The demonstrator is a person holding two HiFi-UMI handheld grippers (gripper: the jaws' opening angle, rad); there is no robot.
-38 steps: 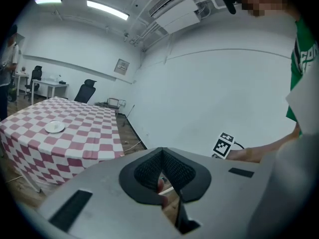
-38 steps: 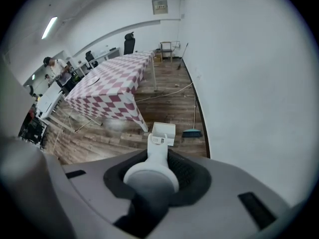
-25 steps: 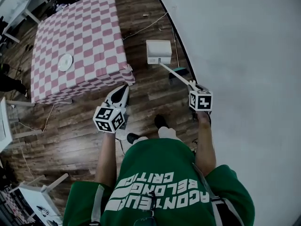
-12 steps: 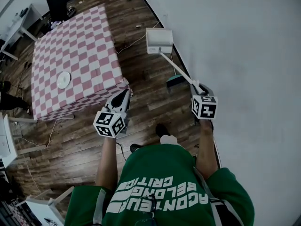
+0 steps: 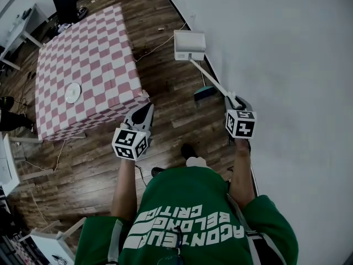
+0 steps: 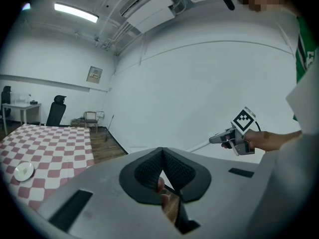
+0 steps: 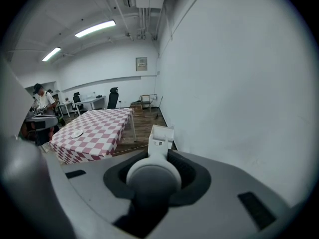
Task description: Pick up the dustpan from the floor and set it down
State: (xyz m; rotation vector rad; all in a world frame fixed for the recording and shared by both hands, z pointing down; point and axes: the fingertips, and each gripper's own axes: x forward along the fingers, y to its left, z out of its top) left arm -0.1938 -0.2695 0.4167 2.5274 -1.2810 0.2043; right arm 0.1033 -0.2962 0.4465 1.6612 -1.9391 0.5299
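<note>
The white dustpan (image 5: 189,44) hangs off the wooden floor close to the wall, its long white handle (image 5: 212,79) slanting back toward me. My right gripper (image 5: 231,100) is shut on the near end of that handle. In the right gripper view the handle's round end (image 7: 153,177) fills the jaws (image 7: 153,169), with the dustpan (image 7: 160,141) beyond. My left gripper (image 5: 146,107) hovers near the table corner, jaws shut and empty, its pads (image 6: 172,171) meeting at the tip; the left gripper view also shows the right gripper (image 6: 227,139).
A table with a pink-and-white checked cloth (image 5: 91,43) stands at the left with a white plate (image 5: 72,93) on it. A teal brush head (image 5: 205,93) lies by the white wall (image 5: 287,65). A cable (image 5: 165,35) runs across the floor. A person (image 7: 42,101) stands at far desks.
The dustpan and its handle have come up and away from me with the right gripper. The left gripper has also risen a little.
</note>
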